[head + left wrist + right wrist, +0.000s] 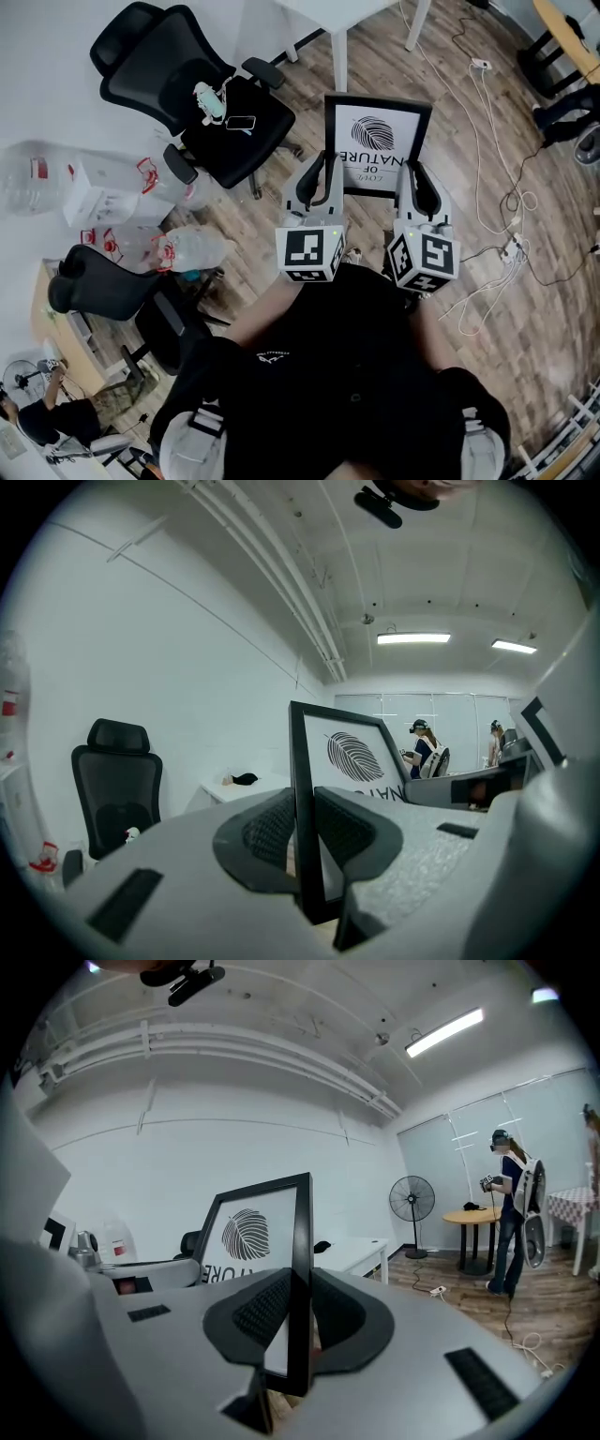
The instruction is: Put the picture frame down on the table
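Note:
A black picture frame with a leaf print and lettering hangs in the air above the wooden floor, held between both grippers. My left gripper is shut on its left edge; the frame stands upright between the pads. My right gripper is shut on the right edge, the frame pinched between its dark pads. A white table is at the top of the head view and appears as a table beyond the frame in the right gripper view.
A black office chair with a phone on its seat stands to the left. Cables and a power strip lie on the floor at right. A fan, a round table and a person are farther off.

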`<state>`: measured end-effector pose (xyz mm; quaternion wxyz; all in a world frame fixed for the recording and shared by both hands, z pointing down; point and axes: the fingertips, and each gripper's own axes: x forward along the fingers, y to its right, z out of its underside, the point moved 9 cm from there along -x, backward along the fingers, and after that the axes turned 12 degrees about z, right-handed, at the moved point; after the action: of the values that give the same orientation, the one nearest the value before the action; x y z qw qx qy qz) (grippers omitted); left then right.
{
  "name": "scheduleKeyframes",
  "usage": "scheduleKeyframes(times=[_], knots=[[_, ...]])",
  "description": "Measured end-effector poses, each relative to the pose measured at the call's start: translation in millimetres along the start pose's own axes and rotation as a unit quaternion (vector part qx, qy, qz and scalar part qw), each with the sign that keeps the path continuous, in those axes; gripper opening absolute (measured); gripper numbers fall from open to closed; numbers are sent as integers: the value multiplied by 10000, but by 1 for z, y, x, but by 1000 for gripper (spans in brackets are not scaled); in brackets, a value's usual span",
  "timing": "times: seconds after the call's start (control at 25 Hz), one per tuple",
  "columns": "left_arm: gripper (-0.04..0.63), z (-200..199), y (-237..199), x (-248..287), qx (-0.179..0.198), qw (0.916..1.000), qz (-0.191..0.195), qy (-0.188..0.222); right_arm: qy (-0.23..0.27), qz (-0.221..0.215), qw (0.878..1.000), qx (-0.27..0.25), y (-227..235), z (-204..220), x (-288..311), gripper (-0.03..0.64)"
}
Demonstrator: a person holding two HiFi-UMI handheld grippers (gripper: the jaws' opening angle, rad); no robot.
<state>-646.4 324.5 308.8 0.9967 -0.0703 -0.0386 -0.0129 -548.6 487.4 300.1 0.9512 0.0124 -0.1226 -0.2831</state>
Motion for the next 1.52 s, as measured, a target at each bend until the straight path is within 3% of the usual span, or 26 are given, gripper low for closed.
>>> scheduleKeyframes(times=[0.2, 0.6, 0.92, 1.52], knots=[[71, -1, 28, -6, 77, 9999, 18, 120, 99, -6, 10000, -2, 20, -4, -19, 67], [71, -3, 39, 8, 65, 9998, 80, 184, 113, -1, 9999, -62, 37, -10, -16, 67], [71, 7, 10, 41, 16, 9997, 238, 109, 43, 159, 9998, -89, 31, -5, 21, 67], [71, -29, -69, 176, 34, 9968, 782, 138, 82, 681, 9976, -49, 28, -49, 155, 68]])
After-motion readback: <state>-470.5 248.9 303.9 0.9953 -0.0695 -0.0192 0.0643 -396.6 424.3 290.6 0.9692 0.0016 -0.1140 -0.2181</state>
